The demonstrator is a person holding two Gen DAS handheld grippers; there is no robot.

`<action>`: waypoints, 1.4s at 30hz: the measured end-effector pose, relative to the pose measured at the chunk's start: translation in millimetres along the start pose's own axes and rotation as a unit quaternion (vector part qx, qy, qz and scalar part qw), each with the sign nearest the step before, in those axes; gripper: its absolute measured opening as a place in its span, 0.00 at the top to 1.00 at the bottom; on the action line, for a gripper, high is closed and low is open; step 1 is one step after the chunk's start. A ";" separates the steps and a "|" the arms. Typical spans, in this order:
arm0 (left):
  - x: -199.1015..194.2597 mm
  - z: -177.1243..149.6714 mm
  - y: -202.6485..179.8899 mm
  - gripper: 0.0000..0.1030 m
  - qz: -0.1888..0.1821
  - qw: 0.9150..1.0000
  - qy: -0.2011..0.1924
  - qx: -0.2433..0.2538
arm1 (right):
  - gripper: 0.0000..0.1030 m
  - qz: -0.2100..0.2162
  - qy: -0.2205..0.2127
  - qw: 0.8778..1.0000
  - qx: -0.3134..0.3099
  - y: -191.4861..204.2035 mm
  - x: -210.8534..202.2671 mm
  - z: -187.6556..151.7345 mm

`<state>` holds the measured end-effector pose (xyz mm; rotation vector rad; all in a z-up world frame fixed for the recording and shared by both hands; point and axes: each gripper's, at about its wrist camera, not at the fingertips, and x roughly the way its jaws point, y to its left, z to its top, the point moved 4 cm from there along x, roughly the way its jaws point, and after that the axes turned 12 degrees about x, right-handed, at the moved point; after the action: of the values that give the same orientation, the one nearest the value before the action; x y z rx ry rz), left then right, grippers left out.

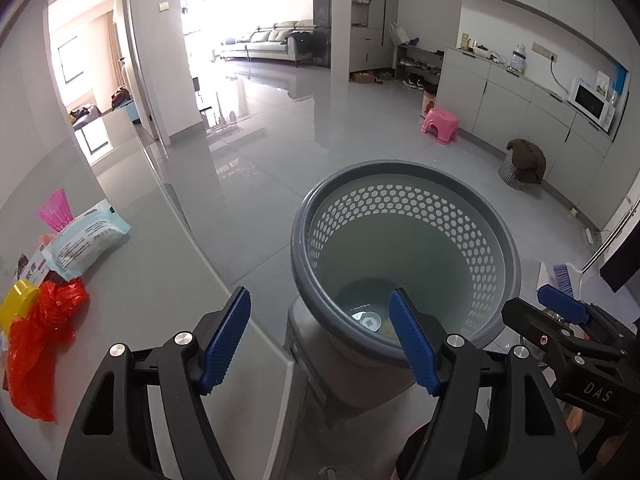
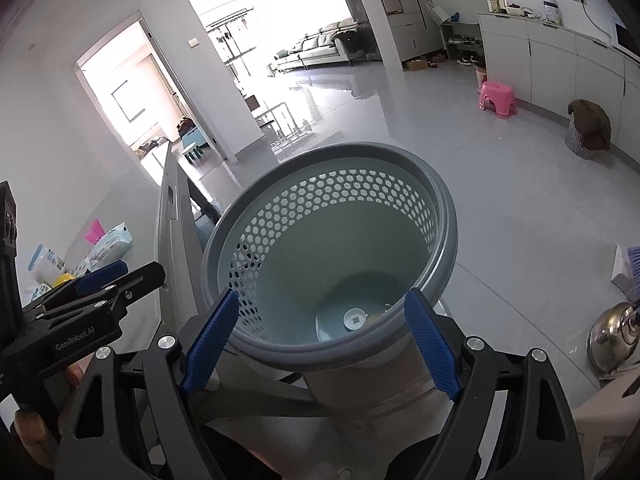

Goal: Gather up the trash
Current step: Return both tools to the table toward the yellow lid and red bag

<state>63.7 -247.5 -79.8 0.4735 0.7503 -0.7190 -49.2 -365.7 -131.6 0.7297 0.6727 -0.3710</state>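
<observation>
Left hand-held gripper (image 1: pixel 320 338): jaws wide, nothing between. Right hand-held gripper (image 2: pixel 320 344): jaws wide, empty, framing near rim of grey perforated bin (image 2: pixel 448 216). Bin at 12 o'clock. Trash on desk (image 1: pixel 160 264) at 9 o'clock: red wrapper (image 1: pixel 40 344), wipes pack (image 1: pixel 88 240).

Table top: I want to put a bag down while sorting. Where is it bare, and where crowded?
The table is bare from its curved edge inward, between the wipes pack and the left tool. The far left is crowded: red wrapper, yellow lid, pink mesh.
</observation>
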 end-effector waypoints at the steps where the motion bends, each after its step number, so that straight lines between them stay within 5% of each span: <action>1: -5.5 -3.8 4.6 0.32 0.002 1.000 -0.002 -0.004 | 0.21 0.001 -0.001 1.000 -0.003 4.2 -2.3 -1.3; 18: -106.5 -77.7 121.9 0.29 0.094 0.991 -0.029 -0.088 | 0.21 0.081 0.018 0.991 -0.107 126.4 -10.3 -47.5; 32: -144.3 -159.1 257.1 0.25 0.183 0.965 -0.019 -0.185 | 0.21 0.146 0.063 0.960 -0.231 287.0 33.9 -80.3; 42: -147.0 -196.9 297.2 0.25 0.210 0.953 -0.009 -0.217 | 0.21 0.150 0.091 0.941 -0.289 359.5 75.0 -93.0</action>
<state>117.7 133.7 -56.8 0.2107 0.7342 -0.1490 155.6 -55.5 -58.6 0.2935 0.7820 0.1805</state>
